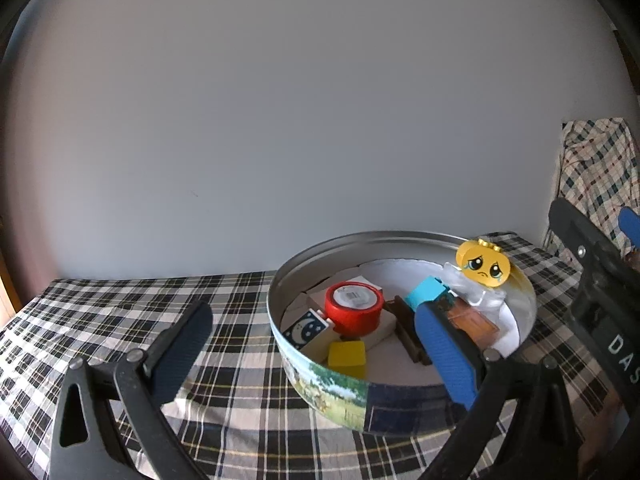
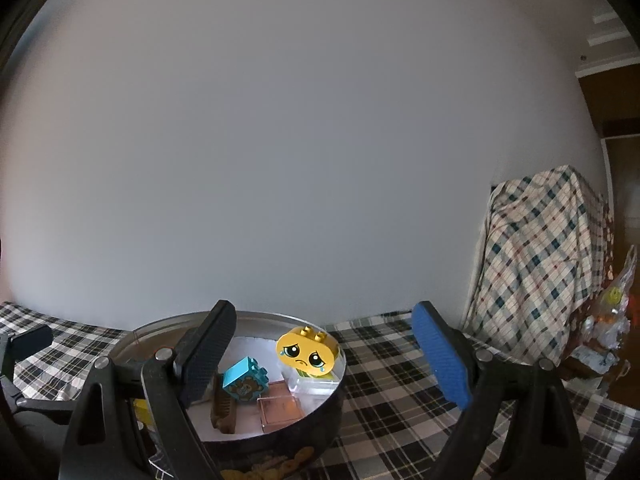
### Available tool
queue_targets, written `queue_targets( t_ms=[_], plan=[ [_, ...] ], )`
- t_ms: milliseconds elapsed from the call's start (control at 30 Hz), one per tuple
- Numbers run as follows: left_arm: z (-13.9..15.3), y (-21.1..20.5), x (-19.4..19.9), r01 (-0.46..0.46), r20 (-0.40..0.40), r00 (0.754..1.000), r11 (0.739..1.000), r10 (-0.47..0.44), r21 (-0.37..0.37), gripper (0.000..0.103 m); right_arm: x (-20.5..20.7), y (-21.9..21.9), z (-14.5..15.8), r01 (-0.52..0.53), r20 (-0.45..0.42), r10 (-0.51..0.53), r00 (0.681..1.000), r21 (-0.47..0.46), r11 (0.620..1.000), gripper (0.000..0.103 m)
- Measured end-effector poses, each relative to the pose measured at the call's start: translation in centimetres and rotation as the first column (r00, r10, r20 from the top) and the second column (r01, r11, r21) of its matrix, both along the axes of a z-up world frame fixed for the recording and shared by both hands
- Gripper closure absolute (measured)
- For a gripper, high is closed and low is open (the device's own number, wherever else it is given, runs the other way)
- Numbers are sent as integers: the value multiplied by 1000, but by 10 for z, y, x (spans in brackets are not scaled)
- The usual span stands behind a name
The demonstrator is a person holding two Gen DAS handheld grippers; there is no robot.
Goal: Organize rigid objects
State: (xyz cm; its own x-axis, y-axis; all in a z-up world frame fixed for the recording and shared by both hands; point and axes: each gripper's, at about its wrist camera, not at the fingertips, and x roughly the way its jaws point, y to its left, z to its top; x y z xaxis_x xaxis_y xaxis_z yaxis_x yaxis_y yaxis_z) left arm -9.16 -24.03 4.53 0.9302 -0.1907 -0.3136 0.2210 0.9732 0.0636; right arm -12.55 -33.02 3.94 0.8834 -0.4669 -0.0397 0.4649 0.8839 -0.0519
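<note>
On the plaid tablecloth (image 1: 120, 312), round tin (image 1: 328, 392) holds 1 yellow crying-face brick (image 1: 484, 269), red tape roll (image 1: 354, 308), teal block (image 2: 244, 385). Left gripper (image 1: 316, 344) and right gripper (image 2: 324, 356) both spread wide, gripping nothing.

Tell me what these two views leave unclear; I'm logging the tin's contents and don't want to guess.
- Left wrist: the blue finger covers part of the brown tray in the tin.
- Left wrist: white pieces under the red roll are mostly hidden by it.
- Right wrist: the black finger blocks the tin's left half.
- Right wrist: the bag at the right edge is too blurred to identify.
</note>
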Motion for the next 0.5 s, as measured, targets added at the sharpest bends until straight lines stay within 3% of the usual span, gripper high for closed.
queue_targets(
  t_ms=[500],
  plan=[
    [2,3,-13,5,17,1000,1000,-5,-17,0,-25,4,3,33,46,-33,998,5,999,7]
  ],
)
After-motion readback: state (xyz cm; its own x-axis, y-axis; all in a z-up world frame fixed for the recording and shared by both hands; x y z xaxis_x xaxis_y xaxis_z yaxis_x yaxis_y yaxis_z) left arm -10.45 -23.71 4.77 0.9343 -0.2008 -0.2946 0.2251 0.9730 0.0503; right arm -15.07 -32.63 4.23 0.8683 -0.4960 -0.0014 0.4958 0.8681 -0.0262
